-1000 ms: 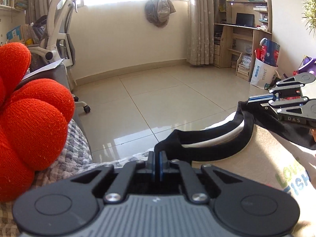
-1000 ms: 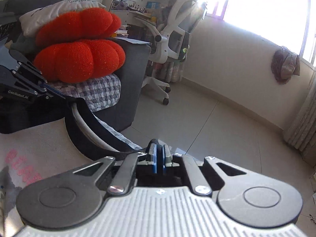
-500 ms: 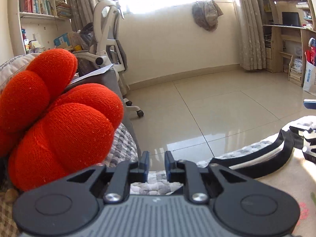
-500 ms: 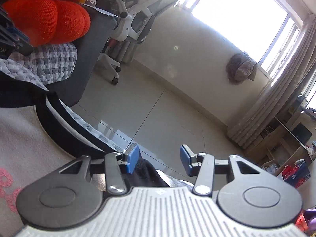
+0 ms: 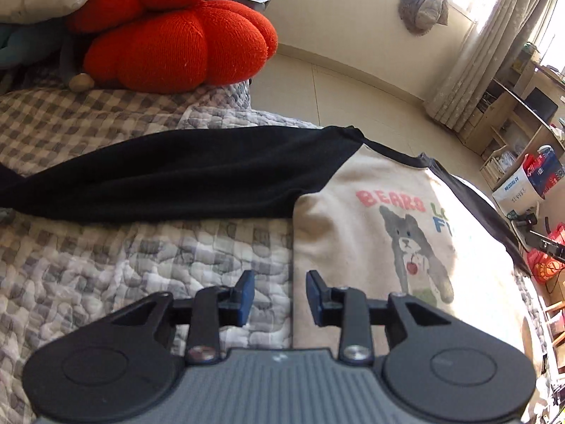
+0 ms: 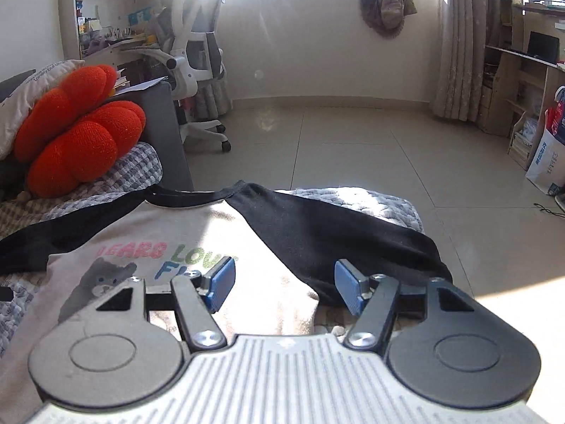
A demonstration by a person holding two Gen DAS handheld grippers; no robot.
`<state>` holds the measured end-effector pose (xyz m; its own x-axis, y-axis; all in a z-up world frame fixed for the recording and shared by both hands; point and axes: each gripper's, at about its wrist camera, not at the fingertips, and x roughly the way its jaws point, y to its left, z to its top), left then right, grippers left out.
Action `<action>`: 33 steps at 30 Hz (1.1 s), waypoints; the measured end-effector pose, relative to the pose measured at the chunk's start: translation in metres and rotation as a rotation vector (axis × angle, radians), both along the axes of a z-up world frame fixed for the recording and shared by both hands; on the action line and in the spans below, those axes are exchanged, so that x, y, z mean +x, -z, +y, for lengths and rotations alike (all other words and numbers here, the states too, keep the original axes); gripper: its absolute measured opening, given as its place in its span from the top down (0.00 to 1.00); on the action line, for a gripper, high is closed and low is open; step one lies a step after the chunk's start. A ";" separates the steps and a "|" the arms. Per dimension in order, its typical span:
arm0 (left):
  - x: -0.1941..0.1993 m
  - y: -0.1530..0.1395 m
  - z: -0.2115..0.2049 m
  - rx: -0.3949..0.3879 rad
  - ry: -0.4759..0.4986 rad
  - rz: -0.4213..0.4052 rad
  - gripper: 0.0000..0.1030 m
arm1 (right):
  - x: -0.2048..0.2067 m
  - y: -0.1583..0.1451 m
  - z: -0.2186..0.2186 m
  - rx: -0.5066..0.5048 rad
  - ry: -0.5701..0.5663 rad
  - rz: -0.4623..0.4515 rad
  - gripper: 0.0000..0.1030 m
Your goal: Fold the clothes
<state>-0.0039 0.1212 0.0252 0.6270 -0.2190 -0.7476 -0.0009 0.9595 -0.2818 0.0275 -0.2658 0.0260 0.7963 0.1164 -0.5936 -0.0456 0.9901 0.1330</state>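
Your sweatshirt [image 5: 370, 212] lies spread face-up on the quilted sofa cover [image 5: 123, 265], both black sleeves [image 6: 335, 233] outstretched and no fold yet made, while your left hand-held gripper [image 5: 279, 296] and right hand-held gripper [image 6: 284, 284] hover open and empty near its side edges

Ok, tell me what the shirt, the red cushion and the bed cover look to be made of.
Shirt: soft matte jersey knit, probably cotton; it drapes limp and carries a flat print.
Red cushion: chunky knitted yarn, wool or acrylic; fine stitch rows show, stuffed into lobes.
Bed cover: quilted woven cloth, likely cotton; puckered stitching, grey check, no shine.
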 end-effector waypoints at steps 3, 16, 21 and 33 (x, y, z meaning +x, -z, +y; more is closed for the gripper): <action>-0.036 0.010 0.004 -0.038 0.013 0.048 0.66 | -0.048 0.005 -0.016 0.125 -0.003 0.074 0.36; -0.083 0.022 -0.015 0.032 0.074 0.005 0.84 | -0.166 0.040 -0.060 0.294 -0.006 0.260 0.44; -0.088 0.009 -0.007 -0.026 0.054 0.008 0.97 | -0.173 0.033 -0.044 0.185 -0.023 0.225 0.89; -0.122 -0.061 0.028 -0.078 0.067 -0.063 1.00 | -0.179 -0.053 -0.052 0.107 -0.098 0.150 0.90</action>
